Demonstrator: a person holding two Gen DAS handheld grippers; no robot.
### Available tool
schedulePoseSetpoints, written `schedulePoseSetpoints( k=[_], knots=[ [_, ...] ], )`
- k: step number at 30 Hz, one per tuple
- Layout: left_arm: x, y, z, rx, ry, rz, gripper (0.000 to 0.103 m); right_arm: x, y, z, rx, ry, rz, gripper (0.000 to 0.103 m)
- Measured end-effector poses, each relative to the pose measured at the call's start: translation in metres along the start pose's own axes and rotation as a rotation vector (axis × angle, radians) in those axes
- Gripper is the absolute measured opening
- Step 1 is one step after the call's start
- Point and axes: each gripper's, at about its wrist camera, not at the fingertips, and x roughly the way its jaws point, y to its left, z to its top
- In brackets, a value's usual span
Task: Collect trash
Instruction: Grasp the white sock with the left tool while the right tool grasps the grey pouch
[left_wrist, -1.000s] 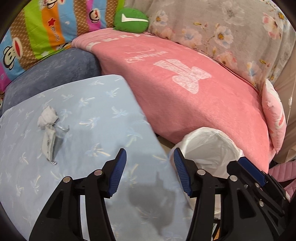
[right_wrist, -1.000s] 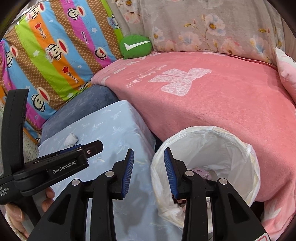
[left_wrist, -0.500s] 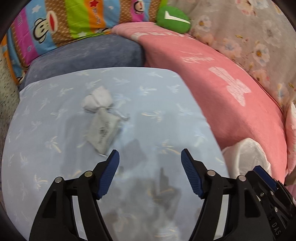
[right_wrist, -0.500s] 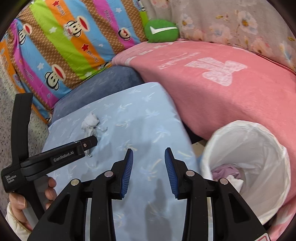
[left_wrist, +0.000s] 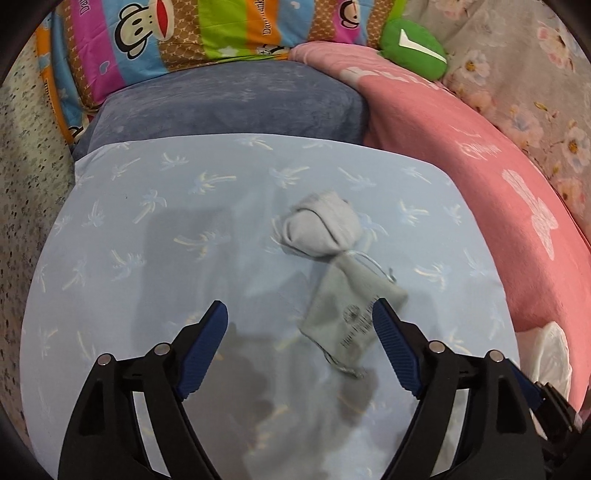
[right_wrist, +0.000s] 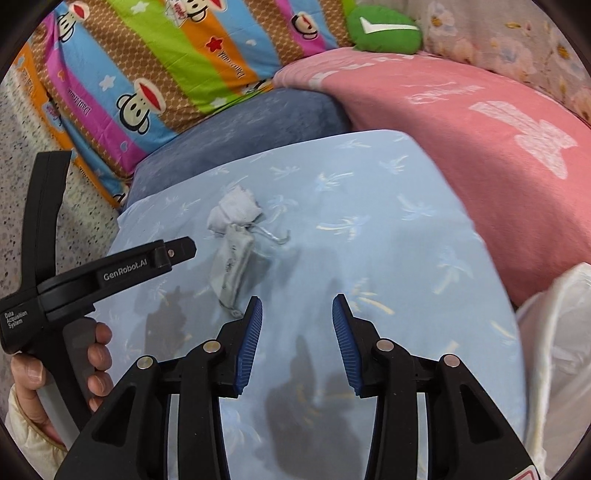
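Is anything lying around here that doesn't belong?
Yes. A crumpled tissue and a flat grey packet lie touching on the light blue cover, loose litter on otherwise tidy bedding. Both grippers are open, holding nothing.

Two trash pieces are lying together on blue cloth: one crumpled tissue (left_wrist: 322, 225), one grey pouch (left_wrist: 351, 310); one white-lined bin (right_wrist: 554, 354).

A surface covered in a light blue cloth (left_wrist: 155, 236) with a pale palm-tree print is carrying two pieces of trash. A crumpled white tissue (left_wrist: 321, 227) is lying near its middle, touching a flat grey pouch (left_wrist: 351, 306) with a drawstring, which is lying just beside it.
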Motion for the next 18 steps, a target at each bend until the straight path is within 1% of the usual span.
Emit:
schedulePoseSetpoints(
  k=[8,15,17,18],
  knots=[
    [0.028,0.016,0.033,-0.013,0.009,-0.024,0.077,0.053,0.026,0.018,-0.019,0.049,0.037,0.039],
    [0.056,0.012,0.049,0.015,0.027,-0.059,0.076,0.087,0.034,0.028,-0.006,0.076,0.050,0.040],
    [0.062,0.009,0.051,0.026,0.031,-0.070,0.075,0.095,0.034,0.028,-0.002,0.088,0.051,0.039],
    [0.066,0.009,0.052,0.030,0.038,-0.076,0.072,0.098,0.035,0.029,0.000,0.091,0.050,0.039]
  ],
)
